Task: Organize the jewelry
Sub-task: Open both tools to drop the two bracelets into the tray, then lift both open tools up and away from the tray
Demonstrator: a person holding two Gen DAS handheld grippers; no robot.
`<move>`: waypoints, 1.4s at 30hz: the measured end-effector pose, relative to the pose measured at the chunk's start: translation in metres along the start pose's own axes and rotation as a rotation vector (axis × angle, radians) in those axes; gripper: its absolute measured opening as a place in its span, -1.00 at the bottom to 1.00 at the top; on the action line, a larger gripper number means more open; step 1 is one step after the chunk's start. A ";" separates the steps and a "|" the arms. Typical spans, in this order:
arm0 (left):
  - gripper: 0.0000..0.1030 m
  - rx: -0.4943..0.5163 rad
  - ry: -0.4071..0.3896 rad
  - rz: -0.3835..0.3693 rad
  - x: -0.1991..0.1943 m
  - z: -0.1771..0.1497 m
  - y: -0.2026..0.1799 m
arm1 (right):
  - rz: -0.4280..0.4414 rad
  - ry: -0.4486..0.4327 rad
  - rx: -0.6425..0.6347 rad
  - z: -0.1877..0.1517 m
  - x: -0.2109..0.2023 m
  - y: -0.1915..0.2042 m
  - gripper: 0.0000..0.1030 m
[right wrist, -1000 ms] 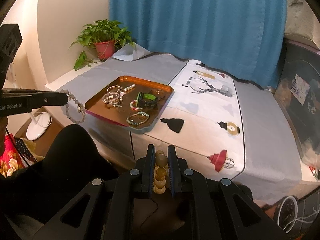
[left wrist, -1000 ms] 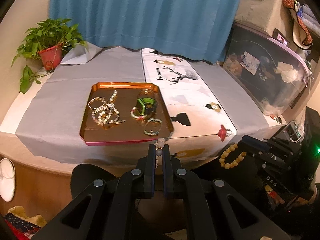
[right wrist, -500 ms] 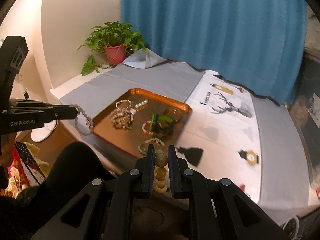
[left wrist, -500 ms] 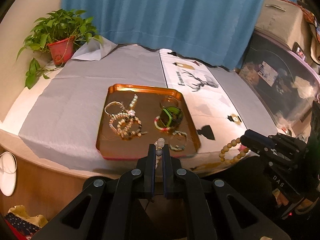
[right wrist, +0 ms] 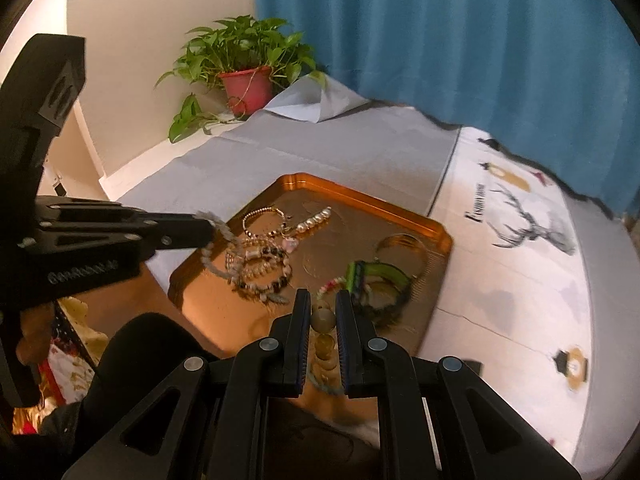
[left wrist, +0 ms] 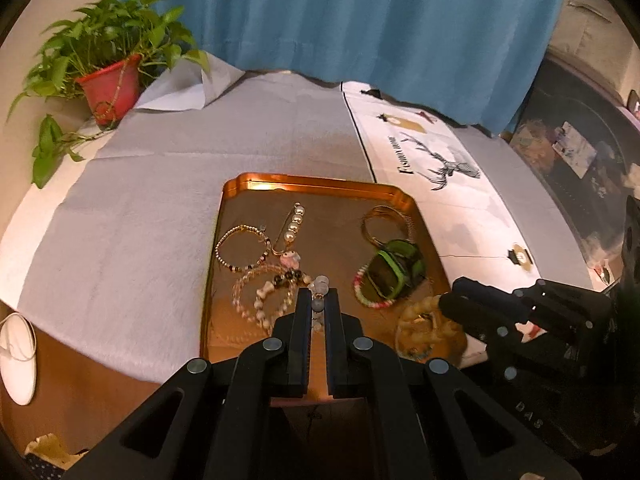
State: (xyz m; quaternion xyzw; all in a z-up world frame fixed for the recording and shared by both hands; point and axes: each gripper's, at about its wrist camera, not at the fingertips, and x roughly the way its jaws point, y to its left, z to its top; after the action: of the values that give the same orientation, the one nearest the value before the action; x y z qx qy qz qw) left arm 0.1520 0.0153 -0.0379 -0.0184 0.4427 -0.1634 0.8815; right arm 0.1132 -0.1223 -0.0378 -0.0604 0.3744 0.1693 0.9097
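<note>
A copper tray (left wrist: 316,182) (right wrist: 360,194) on the grey cloth holds several bracelets, a pearl pin (left wrist: 295,222) and a green band (left wrist: 394,266). My left gripper (left wrist: 319,294) is shut on a pale grey bead bracelet (left wrist: 320,286) above the tray's near half; it also shows in the right wrist view (right wrist: 218,248), hanging over the tray's left edge. My right gripper (right wrist: 323,300) is shut on a yellow-brown bead bracelet (right wrist: 323,322), which hangs over the tray's near right corner in the left wrist view (left wrist: 424,320).
A potted plant (left wrist: 108,80) in a red pot stands at the back left. A white runner with a deer print (left wrist: 444,168) lies right of the tray. A blue curtain (left wrist: 340,12) hangs behind. A dark storage box (left wrist: 580,152) stands at the right.
Both grippers have moved forward and now hover over the tray, each still holding its bracelet. The tray looks larger and closer in both views.
</note>
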 end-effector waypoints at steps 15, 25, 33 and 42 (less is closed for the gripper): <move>0.81 0.001 0.016 0.210 0.029 -0.015 0.004 | -0.167 0.085 0.008 -0.031 0.028 -0.019 0.44; 0.81 0.010 -0.017 0.263 -0.025 -0.063 -0.027 | -0.239 0.045 0.025 -0.061 -0.032 -0.008 0.47; 0.81 0.033 -0.089 0.298 -0.067 -0.089 -0.048 | -0.259 0.000 0.031 -0.077 -0.061 0.006 0.48; 0.82 0.045 -0.137 0.312 -0.089 -0.099 -0.061 | -0.273 -0.029 0.021 -0.082 -0.082 0.015 0.48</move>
State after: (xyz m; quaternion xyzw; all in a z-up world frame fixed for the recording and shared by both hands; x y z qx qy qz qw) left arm 0.0081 -0.0042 -0.0185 0.0593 0.3754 -0.0331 0.9244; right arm -0.0003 -0.1493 -0.0383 -0.0988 0.3514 0.0410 0.9301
